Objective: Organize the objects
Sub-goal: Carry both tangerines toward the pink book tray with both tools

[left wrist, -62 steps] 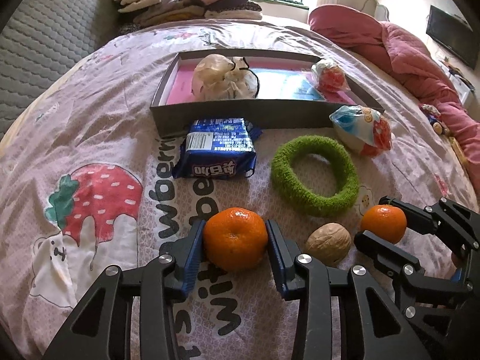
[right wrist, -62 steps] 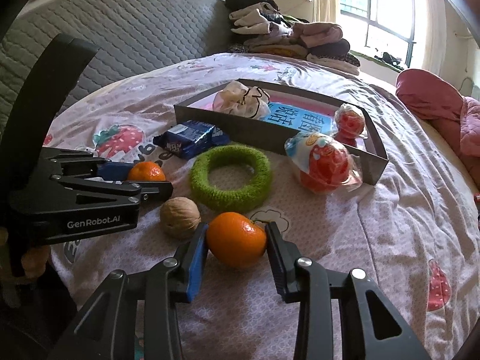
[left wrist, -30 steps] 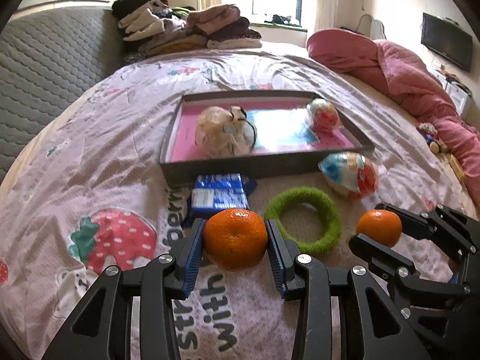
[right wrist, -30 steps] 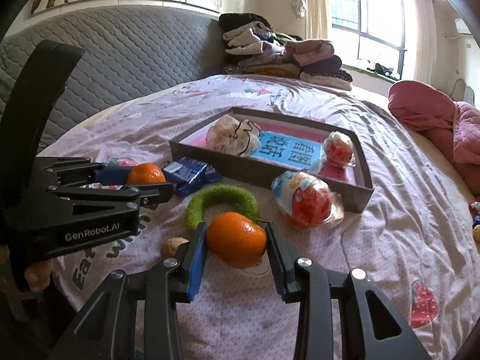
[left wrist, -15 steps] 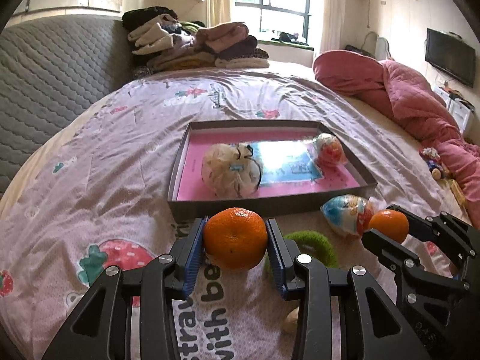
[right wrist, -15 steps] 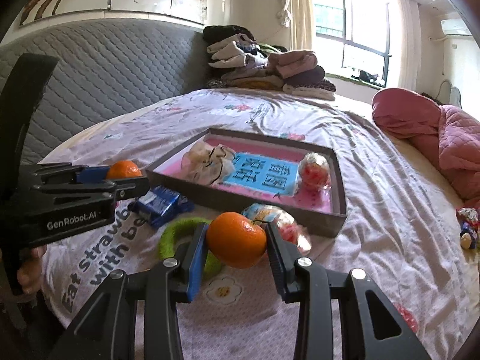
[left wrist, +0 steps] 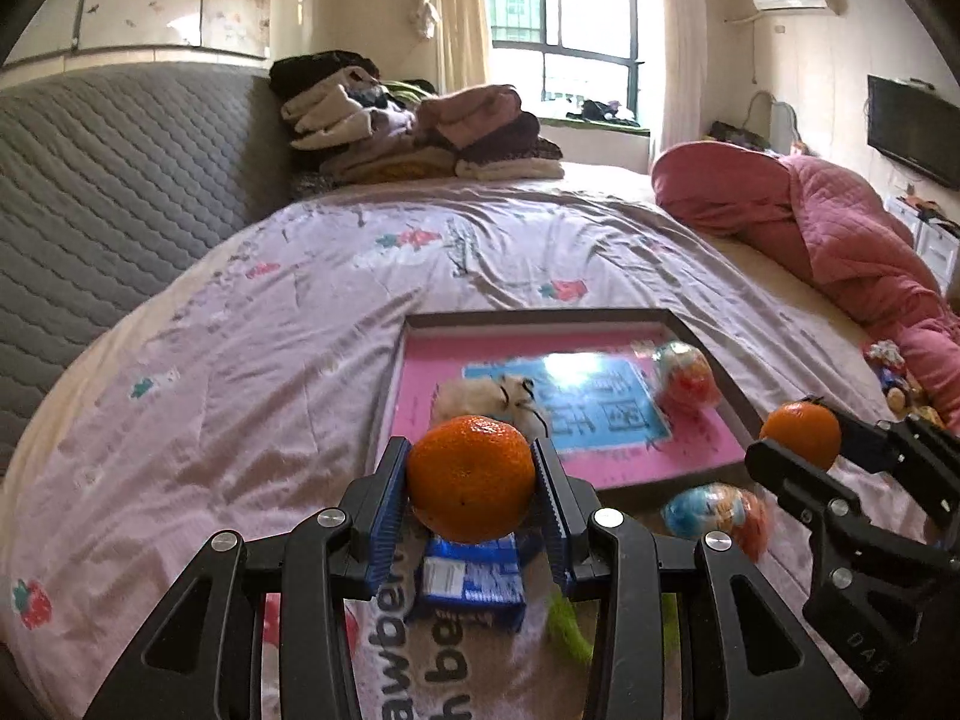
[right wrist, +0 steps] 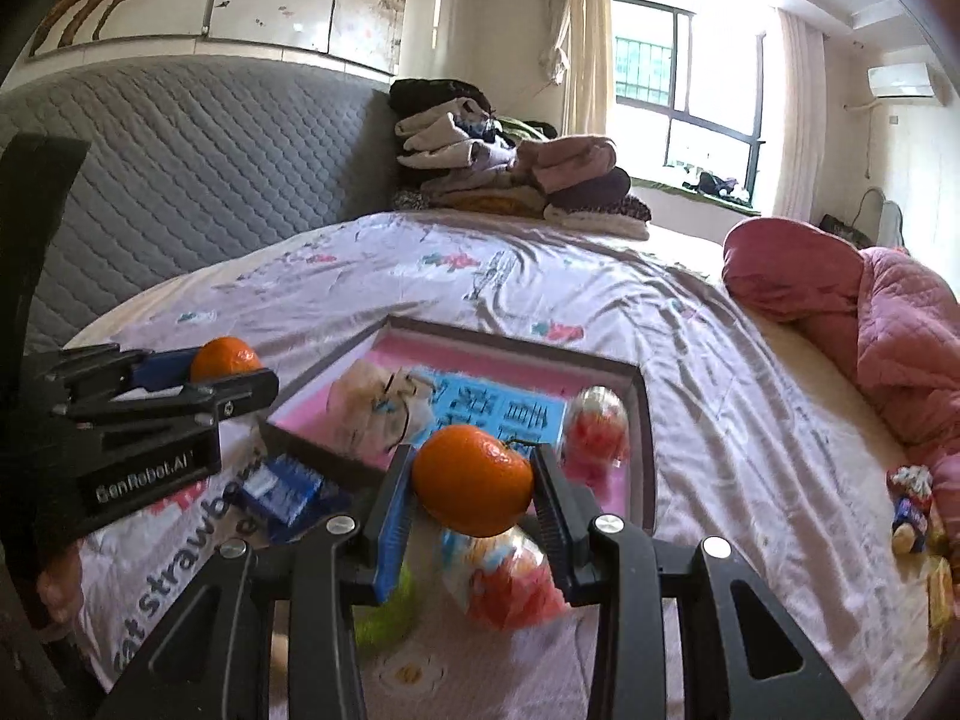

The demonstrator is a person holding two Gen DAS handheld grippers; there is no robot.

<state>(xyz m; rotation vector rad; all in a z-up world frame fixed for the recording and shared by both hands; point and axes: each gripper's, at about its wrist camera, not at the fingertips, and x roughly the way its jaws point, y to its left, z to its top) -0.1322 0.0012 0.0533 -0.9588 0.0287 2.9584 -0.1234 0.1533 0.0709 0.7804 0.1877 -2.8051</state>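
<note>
Tangerines (left wrist: 471,479) (right wrist: 472,480) sit clamped in both raised, downward-tilted hand-held grippers (left wrist: 474,501) (right wrist: 474,501).

Sunlit window (left wrist: 561,36) behind a grey quilted headboard (left wrist: 120,168) and bed (left wrist: 270,360).

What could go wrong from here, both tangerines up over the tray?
1. The tray already holds a cloth pouch and a wrapped toy; a dropped tangerine may roll into them.
2. The left hand-held gripper and right hand-held gripper are close together and could bump near the tray.
</note>
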